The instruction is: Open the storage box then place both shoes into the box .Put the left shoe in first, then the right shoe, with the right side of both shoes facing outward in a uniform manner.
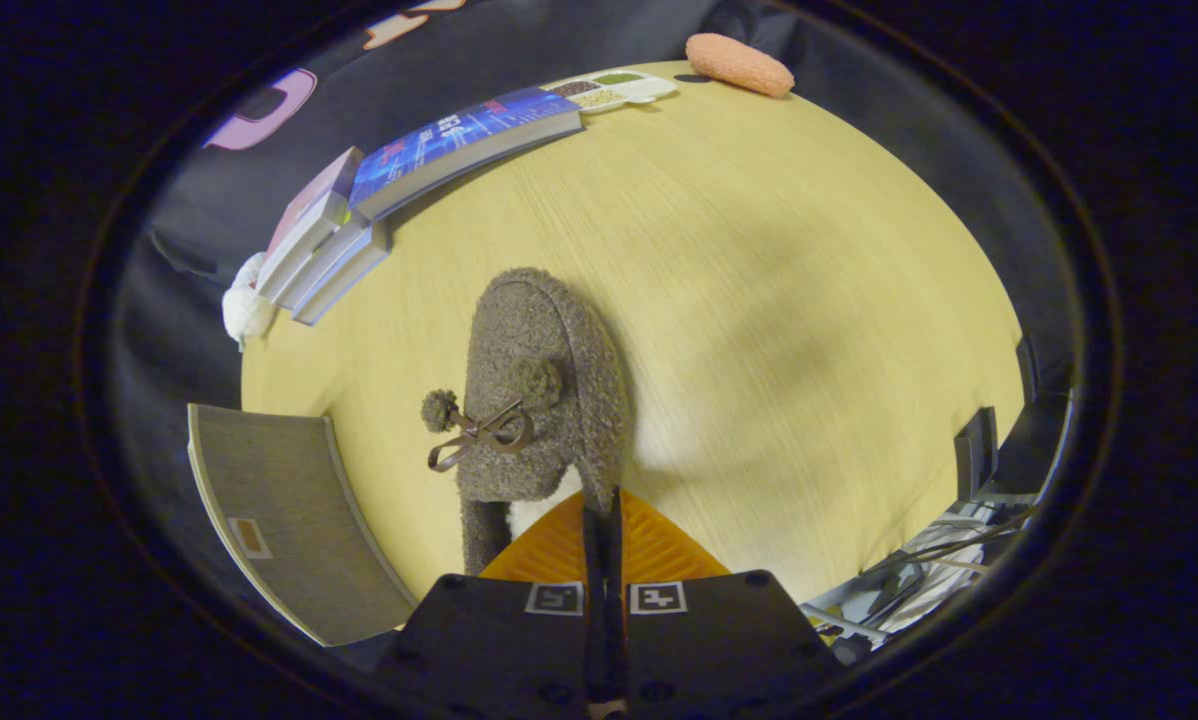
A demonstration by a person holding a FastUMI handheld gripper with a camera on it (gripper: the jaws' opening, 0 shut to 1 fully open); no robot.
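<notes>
A brown fuzzy shoe (544,390) with a bow, two pom-poms and a white lining reaches forward from my fingers, its toe pointing away. My gripper (604,515) is shut on the rim of the shoe's opening at the heel end, the fingers nearly touching. The shoe appears lifted off the wooden table (779,330), where it casts a soft shadow to its right. To the left of the fingers, at the table's near edge, lies a grey fabric panel of the storage box (279,520). I cannot tell from here whether the box is open.
A stack of books (429,170) lies along the table's far left edge, with a white fluffy thing (244,305) beside it. A divided tray of grains (614,90) and a pink oval pad (739,65) sit at the far edge. Cables and dark gear (969,560) crowd the right.
</notes>
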